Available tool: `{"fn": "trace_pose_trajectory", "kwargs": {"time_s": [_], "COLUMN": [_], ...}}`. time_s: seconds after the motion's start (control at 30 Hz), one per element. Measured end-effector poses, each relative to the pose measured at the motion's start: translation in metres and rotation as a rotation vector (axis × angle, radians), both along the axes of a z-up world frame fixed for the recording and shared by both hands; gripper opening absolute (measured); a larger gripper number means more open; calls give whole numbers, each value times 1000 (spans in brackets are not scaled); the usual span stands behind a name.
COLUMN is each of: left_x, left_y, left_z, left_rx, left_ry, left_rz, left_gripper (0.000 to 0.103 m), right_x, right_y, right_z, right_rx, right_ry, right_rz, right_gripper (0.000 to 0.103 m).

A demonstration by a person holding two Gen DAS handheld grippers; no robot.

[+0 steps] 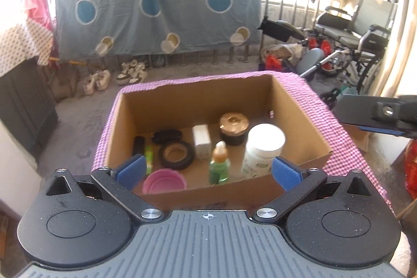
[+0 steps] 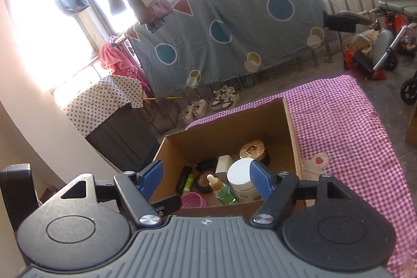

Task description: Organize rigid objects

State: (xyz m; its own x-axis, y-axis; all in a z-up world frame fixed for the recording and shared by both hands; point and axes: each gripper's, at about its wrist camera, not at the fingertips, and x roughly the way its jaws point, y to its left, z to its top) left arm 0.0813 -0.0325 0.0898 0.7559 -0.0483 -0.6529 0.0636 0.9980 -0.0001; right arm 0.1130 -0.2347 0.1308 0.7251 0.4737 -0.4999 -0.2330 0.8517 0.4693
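Both tongs are held apart and empty: left gripper [image 1: 207, 170], right gripper [image 2: 206, 180]. The cardboard box [image 1: 294, 106] is seen ahead, frame centre; its contents stand upright.

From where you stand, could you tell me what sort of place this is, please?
Probably an enclosed home balcony or sunroom used for drying and storage: a patterned sheet hangs over a window railing, shoes sit on the floor, and a wheelchair is parked nearby.

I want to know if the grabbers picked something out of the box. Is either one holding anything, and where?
Nothing is held. The left gripper and right gripper both stand open and empty above the cardboard box; everything lies inside it.
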Motion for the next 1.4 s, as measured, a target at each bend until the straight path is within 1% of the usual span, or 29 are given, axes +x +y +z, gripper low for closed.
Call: {"fn": "trace_pose_trajectory", "kwargs": {"time_s": [0.03,0.07,0.1,0.2,0.3,0.37,0.47,0.57,0.67,0.8,1.0,1.1,1.4], "left_x": [-2,-3,-4,-2,-4,-6,-4,5,8,8,6,6,5], "left_y": [5,11,15,24,35,41,46,48,53,53,51,48,47], "left_z": [-2,-4,-7,-15,-20,-20,-18,-20,-23,-24,-22,-22,-20], "left_rx": [-1,-3,1,34,31,23,27,23,13,38,52,68,84], "left_ry": [7,12,24,75,89,84,87,130,145,142,134,133,125], "left_rz": [19,39,61,126,168,198,211,192,191,195,182,183,187], "left_gripper": [103,103,103,103,103,103,103,103,103,103,103,103,103], "right_x": [-5,-9,-13,-23,-18,-13,-6,1,8,14,17,18,21], "right_y": [3,7,12,27,43,50,60,66,73,79,85,85,82], "right_z": [-1,-3,-5,-15,-27,-33,-41,-45,-48,-51,-54,-55,-58], "right_rx": [-22,-47,-77,-181,-269,-303,-343,-363,-370,-391,-416,-419,-425], "right_ry": [-8,-16,-26,-44,-7,26,55,69,84,101,108,111,126], "right_rz": [-18,-35,-48,-73,-87,-94,-116,-121,-115,-108,-94,-92,-97], "right_gripper": [89,99,103,103,103,103,103,103,103,103,103,103,103]}}
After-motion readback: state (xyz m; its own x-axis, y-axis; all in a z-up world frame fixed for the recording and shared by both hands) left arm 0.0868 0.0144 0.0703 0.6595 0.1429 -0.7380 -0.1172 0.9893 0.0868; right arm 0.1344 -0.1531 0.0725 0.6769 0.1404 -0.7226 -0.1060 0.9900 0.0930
